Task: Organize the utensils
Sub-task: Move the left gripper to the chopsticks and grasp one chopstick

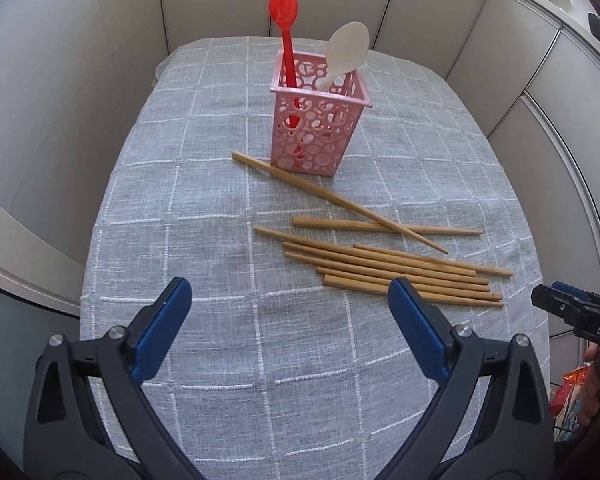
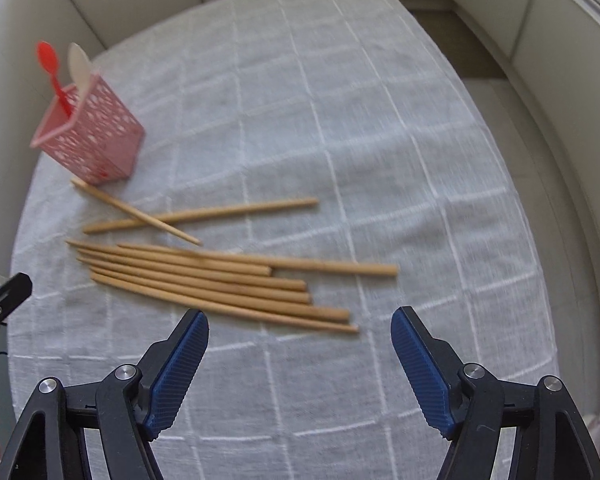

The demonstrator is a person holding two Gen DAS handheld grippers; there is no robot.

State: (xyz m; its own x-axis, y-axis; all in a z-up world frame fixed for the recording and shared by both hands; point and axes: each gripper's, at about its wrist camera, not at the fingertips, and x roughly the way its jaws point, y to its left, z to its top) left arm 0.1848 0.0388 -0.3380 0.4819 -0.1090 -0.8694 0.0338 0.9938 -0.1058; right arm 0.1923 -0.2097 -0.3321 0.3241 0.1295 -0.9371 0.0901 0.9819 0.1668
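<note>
A pink perforated utensil holder (image 1: pixel 319 126) stands upright on the grey checked tablecloth (image 1: pixel 204 208). It holds a red spoon (image 1: pixel 285 12) and a white spoon (image 1: pixel 346 50). Several wooden chopsticks (image 1: pixel 400 268) lie loose in front of it, two of them crossed (image 1: pixel 380 225). My left gripper (image 1: pixel 290 300) is open and empty, above the cloth near the chopsticks' left ends. My right gripper (image 2: pixel 300 328) is open and empty, just short of the chopstick pile (image 2: pixel 220 284). The holder (image 2: pixel 90 136) and spoons also show in the blurred right wrist view.
Beige panel walls (image 1: pixel 80 80) surround the table on the far and left sides. The table edge drops off at the right (image 2: pixel 540 240). The right gripper's tip (image 1: pixel 572 308) shows at the left wrist view's right edge. Colourful packets (image 1: pixel 572 396) lie below right.
</note>
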